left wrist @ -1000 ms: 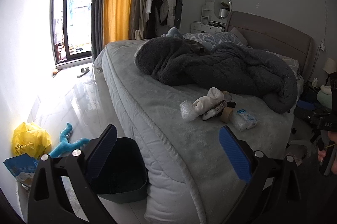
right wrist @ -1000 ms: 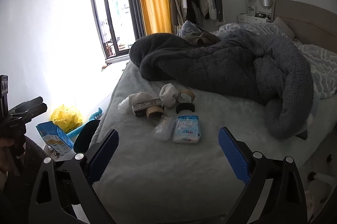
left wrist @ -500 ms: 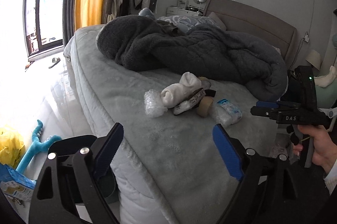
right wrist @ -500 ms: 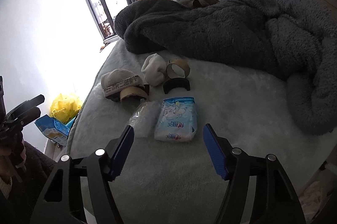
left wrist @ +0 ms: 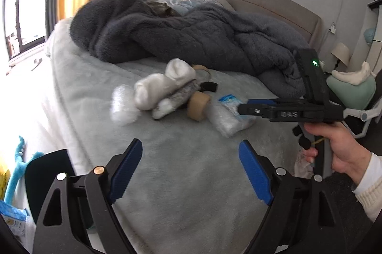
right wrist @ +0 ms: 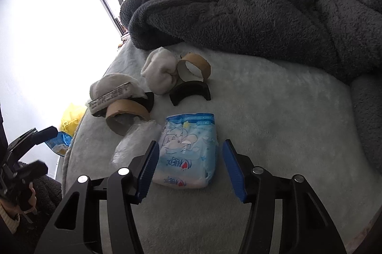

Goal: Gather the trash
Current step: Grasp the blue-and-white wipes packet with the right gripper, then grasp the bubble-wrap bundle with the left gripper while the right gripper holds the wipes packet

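A pile of trash lies on the grey bed: a blue-and-white tissue pack (right wrist: 188, 148), clear plastic wrap (right wrist: 133, 144), two cardboard rolls (right wrist: 193, 67) (right wrist: 126, 115), black curved pieces (right wrist: 191, 92) and white rolled socks (right wrist: 160, 72). My right gripper (right wrist: 189, 168) straddles the near end of the tissue pack. Its jaws are closing, and the right pad still stands clear of the pack. In the left wrist view the right gripper (left wrist: 248, 108) hovers over that pack (left wrist: 229, 98). My left gripper (left wrist: 191, 170) hangs over bare bedcover short of the pile, jaws closing on nothing.
A thick dark grey blanket (right wrist: 262, 10) is heaped behind the pile. Beside the bed on the floor stand a dark bin (left wrist: 47, 172), a blue toy (left wrist: 14, 177), a yellow bag (right wrist: 71, 115) and a blue packet (right wrist: 58, 141). A person's hand (left wrist: 339, 148) holds the right gripper.
Both grippers came forward and down toward the pile. The right jaws narrowed markedly and now flank the tissue pack. The left jaws narrowed a little.
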The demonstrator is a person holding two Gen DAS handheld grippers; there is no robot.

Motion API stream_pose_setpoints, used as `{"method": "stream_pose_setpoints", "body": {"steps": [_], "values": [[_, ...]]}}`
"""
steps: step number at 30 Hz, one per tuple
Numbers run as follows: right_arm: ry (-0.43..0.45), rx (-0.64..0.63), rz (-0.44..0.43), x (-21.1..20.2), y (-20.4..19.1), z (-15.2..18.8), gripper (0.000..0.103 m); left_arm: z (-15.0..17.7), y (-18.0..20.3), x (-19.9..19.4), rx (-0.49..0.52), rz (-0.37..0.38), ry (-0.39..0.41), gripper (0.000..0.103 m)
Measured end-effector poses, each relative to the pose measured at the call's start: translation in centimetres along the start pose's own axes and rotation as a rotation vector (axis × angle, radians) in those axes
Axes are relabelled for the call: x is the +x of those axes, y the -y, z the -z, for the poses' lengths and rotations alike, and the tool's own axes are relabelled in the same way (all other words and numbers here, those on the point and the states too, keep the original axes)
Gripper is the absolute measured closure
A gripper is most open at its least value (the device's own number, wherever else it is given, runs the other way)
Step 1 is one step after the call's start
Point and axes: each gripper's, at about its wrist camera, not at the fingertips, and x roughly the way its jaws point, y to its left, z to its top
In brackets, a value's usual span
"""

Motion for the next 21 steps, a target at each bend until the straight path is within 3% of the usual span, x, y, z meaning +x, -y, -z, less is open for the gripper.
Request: {"method": "stream_pose_setpoints", "body": {"steps": [6, 10, 14, 21], "values": [[-0.031, 0.061, -0.106, 1.7, 1.6, -0.4, 0.052, -0.2, 1.4, 2.4, -0.007, 0.064, -0.031, 0.019], [-0.032, 0.102, -0.183, 2.1, 2.5, -0.4, 0.068, -0.4, 2.4, 4.1, -0.012, 0.085, -0.056, 0.023], [-0.024, 0.083, -0.194, 1.6, 2.5, -0.5, 0.079, -0.6, 3.1, 5.6, -0.022, 0.103, -0.064, 0.025], [0.030, 0.072, -0.167, -0.2, 3.0, -0.8, 0.080, -1.1, 4.4, 7.3, -0.029, 0.114, -0.067, 0.029]]}}
